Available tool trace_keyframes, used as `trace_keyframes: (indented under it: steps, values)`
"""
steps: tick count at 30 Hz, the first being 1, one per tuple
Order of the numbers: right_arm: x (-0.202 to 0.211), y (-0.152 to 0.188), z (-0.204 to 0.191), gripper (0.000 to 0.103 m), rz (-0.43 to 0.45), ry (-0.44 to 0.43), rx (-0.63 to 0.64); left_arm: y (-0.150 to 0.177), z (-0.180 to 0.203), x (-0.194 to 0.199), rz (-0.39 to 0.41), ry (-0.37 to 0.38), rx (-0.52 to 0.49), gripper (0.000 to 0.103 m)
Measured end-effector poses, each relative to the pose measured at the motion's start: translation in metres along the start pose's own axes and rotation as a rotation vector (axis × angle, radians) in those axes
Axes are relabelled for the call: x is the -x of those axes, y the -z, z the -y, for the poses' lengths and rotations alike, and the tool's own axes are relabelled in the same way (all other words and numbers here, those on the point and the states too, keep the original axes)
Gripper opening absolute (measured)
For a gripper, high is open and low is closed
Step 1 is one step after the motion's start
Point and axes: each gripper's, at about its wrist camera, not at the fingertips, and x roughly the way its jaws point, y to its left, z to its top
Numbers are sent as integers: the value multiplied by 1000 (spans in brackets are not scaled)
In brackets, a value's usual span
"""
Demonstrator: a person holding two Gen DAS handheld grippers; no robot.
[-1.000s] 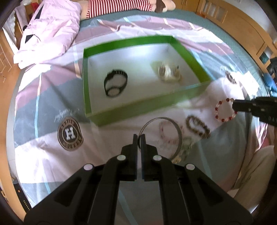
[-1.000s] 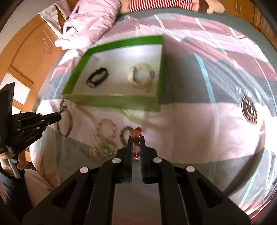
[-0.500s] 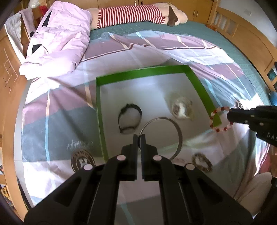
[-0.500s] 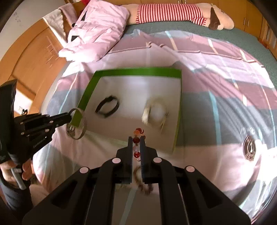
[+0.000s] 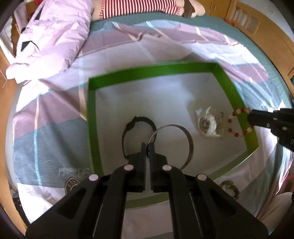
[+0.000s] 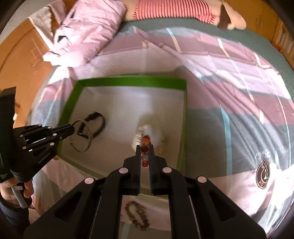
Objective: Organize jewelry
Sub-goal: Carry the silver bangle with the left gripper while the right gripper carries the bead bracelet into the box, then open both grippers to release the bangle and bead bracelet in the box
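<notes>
Left gripper (image 5: pixel 147 145) is clenched on a metal bangle (image 5: pixel 171 145) above the green tray (image 5: pixel 91 117), ring extending toward 1 o'clock. The black band (image 5: pixel 137 126) lies directly below. Right gripper (image 6: pixel 144 147) grasps a bead bracelet (image 6: pixel 145 142) over the white piece (image 6: pixel 140 136). A brown bracelet (image 6: pixel 136 217) lies outside, at 6 o'clock.

Silver bangle (image 5: pixel 185 132) in left tongs (image 5: pixel 147 147); green box (image 5: pixel 91 128) below

I'm in a home bedroom, working over a bed (image 5: pixel 248 60) spread with a pink, grey and white striped quilt (image 6: pixel 229 103), a crumpled pink duvet (image 5: pixel 55 31) at its far left corner, a striped plush toy (image 6: pixel 174 9) along its far edge, a wooden bed frame (image 5: pixel 272 35) around it
</notes>
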Motion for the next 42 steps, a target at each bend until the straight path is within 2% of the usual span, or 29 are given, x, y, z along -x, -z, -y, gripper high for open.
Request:
trace_keyframes:
  steps: [6,10,21,24,29,30,32,33,34,35,36,37,38,42]
  values:
    - [-18,6,4,7,-45,45,11,5,2,-13,-21,-18,-17,3]
    - [-29,9,4,7,-74,36,8,6,2,-18,-31,-28,-19,3]
    - [-49,16,2,7,-92,89,16,9,4,-35,-63,-61,-55,4]
    - [-52,16,2,8,-89,70,12,10,5,-38,-69,-65,-59,4]
    - [-53,18,0,7,-79,96,35,9,3,-39,-70,-70,-55,4]
    - [-53,19,0,8,-79,100,35,8,3,-39,-71,-69,-54,7]
    - [-52,20,-1,12,-82,102,36,8,1,-39,-74,-47,-44,28]
    - [-52,20,-1,14,-82,92,35,8,0,-38,-71,-45,-34,61]
    - [-52,19,-2,22,-81,82,34,8,-1,-35,-56,-53,-20,76]
    - [-51,19,-5,34,-80,69,41,7,-3,-32,-39,-56,-10,76]
    - [-50,20,-8,39,-75,71,51,6,-3,-31,-36,-52,-7,76]
    - [-47,20,-11,52,-65,80,64,5,-4,-29,-37,-43,-7,76]
    - [-44,20,-15,57,-47,97,82,5,-5,-27,-34,-45,-7,76]
    - [-33,18,-19,62,-34,120,84,5,-3,-17,-30,-50,1,76]
